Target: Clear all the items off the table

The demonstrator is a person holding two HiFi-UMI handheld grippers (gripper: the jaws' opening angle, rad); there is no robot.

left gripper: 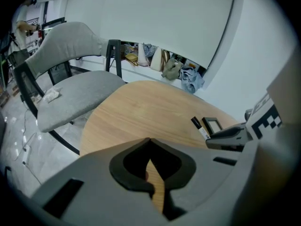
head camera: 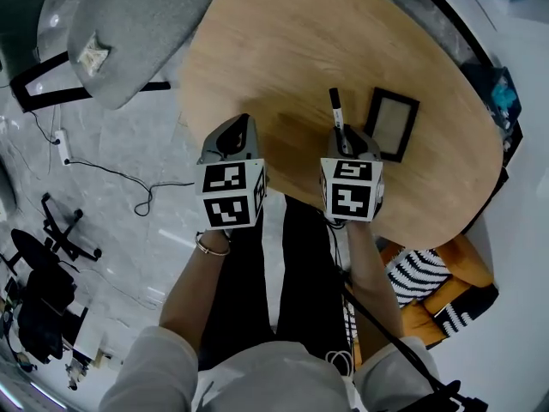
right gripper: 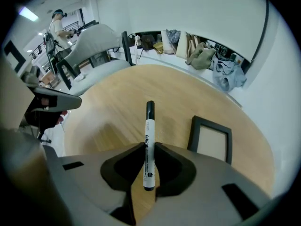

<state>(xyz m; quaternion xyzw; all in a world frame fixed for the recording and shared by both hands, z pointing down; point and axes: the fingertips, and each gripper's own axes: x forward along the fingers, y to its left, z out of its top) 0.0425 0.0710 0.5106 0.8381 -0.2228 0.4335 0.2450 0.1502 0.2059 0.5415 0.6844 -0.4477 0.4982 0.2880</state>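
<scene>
Item: marker (right gripper: 149,121), slim white barrel with a line of dark print along its length, black cap at the far end and a black band at the near end. Location: over the near edge of the oval wooden table (head camera: 300,41), lying along the 12 o'clock line out from the right gripper (right gripper: 149,147), cap end farthest from the person. Whether its tip rests on the wood or hangs just above cannot be told. Companion item: picture frame (right gripper: 211,138), black border, pale tan panel, flat on the table at about 2 o'clock from the marker, near it but apart. Right gripper: jaws drawn in to a narrow gap, both dark pads pressing on the lower part of the marker's barrel, the near end of the barrel reaching back between the jaws. Left gripper (left gripper: 150,140): jaws brought together at their tips, nothing between them, only bare wood showing through the hollow behind; it sits at 9 o'clock from the right gripper, at the table's near edge. Surroundings: grey upholstered chair (head camera: 137,24) at 10 o'clock from the table, with a small crumpled pale scrap on its seat.
</scene>
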